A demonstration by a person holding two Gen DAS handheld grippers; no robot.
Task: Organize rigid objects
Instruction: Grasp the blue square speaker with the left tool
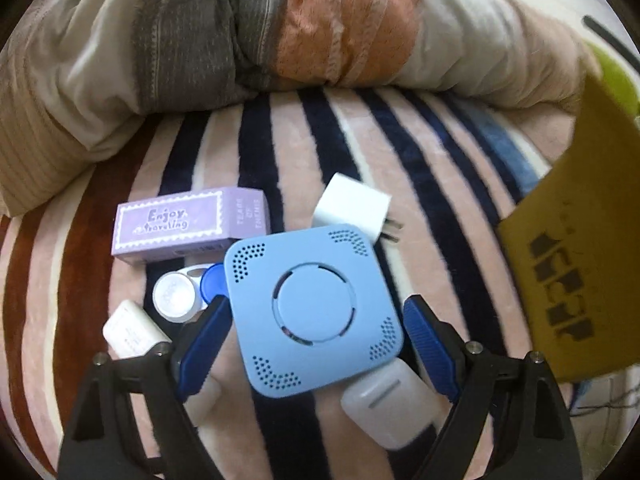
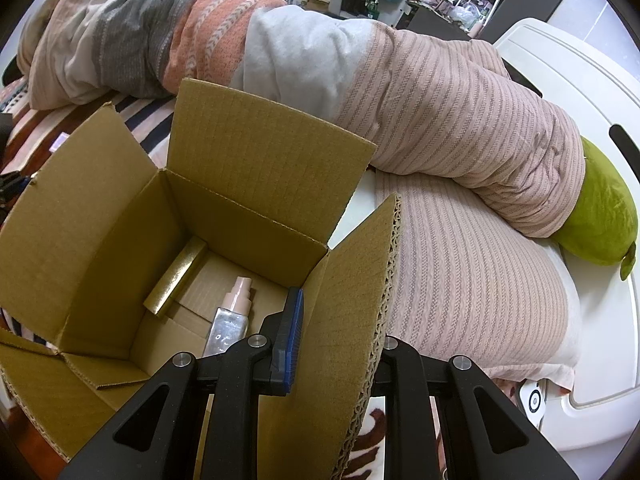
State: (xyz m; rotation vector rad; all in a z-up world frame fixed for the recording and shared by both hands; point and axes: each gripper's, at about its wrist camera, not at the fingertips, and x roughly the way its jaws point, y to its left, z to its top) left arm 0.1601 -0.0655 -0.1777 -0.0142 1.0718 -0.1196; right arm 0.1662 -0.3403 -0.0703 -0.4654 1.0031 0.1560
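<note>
On the bed, my left fingers (image 1: 314, 334) stand wide around the blue square device (image 1: 312, 308); purple box (image 1: 188, 222) reads "Enjoy traveling". My right fingers (image 2: 340, 316) clamp a cardboard flap (image 2: 348, 320), one finger hidden.

A rounded-square, light blue plastic device (image 1: 314, 308) with dotted corner vents and a round centre disc is lying flat on the striped bed blanket. Just behind it, a white plug adapter (image 1: 352, 206) is sitting tilted, prongs pointing right. A lilac cardboard box (image 1: 188, 222) printed "Enjoy traveling" is lying on its long side to the left. In front of that, a white-and-blue contact lens case (image 1: 186, 290) is resting against the blue device's edge, with a small white rectangular case (image 1: 130, 330) lying nearby. A white earbud case (image 1: 386, 402) is sitting at the device's near corner.

An open brown cardboard carton (image 2: 100, 220) is standing with flaps up, holding a gold tube (image 2: 176, 276) and a clear pink-capped bottle (image 2: 232, 316).
</note>
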